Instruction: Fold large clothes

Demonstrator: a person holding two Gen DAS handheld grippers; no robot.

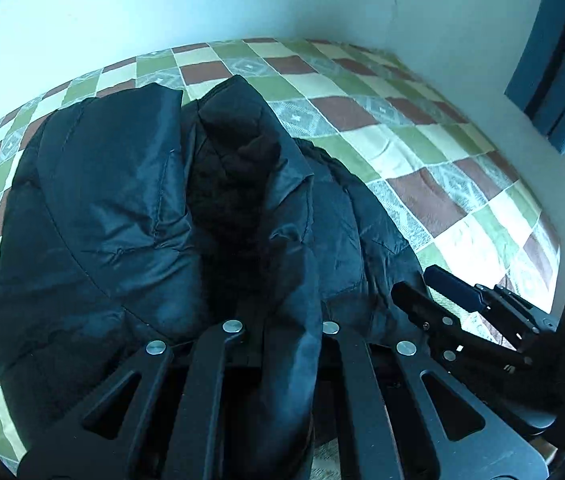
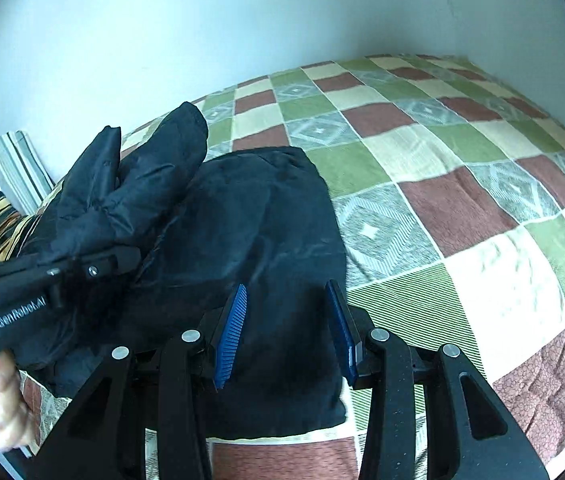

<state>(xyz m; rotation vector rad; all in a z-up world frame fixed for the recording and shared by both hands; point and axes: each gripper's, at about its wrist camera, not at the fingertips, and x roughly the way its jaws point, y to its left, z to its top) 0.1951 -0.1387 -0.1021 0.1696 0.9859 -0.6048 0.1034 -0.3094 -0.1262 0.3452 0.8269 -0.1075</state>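
Jacket (image 2: pixel 266 264), black and puffy, lay on the checked bedspread (image 2: pixel 462 216) with its long axis running twelve to six under the released right gripper (image 2: pixel 288 332), while the left gripper (image 2: pixel 82 268), at nine o'clock, stood clenched on its lifted fold.

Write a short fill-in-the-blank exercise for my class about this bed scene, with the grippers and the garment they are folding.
1. The left gripper is shut on a fold of the black puffy ____.
2. The pads of the right gripper are coloured ____.
3. The jacket lies on a checkered ____.
4. The right gripper's jaws stand ____, gripping nothing.

Missing words: jacket; blue; bedspread; open
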